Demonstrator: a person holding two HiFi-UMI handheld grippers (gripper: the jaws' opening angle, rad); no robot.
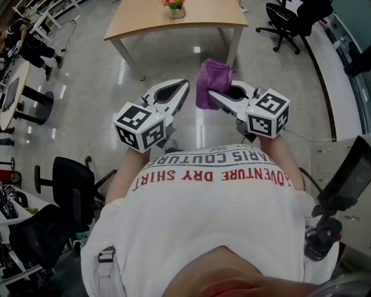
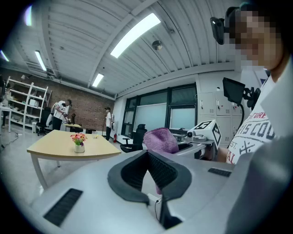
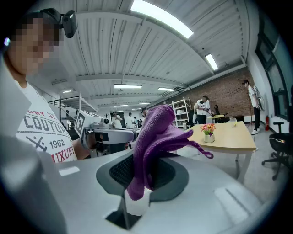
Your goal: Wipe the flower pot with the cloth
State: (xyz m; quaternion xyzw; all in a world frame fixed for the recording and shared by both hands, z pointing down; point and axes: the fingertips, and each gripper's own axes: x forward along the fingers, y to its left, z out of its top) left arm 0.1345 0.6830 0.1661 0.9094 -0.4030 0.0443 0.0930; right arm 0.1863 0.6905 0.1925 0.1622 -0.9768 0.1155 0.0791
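From above, the person in a white printed T-shirt (image 1: 208, 197) held both grippers out over the glossy floor (image 1: 98, 75), well short of the wooden desk (image 1: 145, 20). The flower pot (image 1: 175, 11) stood at the desk's far edge. The left gripper (image 1: 184, 87) carried nothing, its fingers together. The right gripper (image 1: 212, 96) pinched a purple cloth (image 1: 213, 78), which bunched up just beside the left gripper's tip. Black office chairs (image 1: 293, 20) stood at the upper right.

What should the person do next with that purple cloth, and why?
Probably step toward the wooden table and carry the right gripper forward to the flower pot. That gripper is shut on the purple cloth, but the pot stands well ahead on the table, out of touch. The left gripper is shut and empty.
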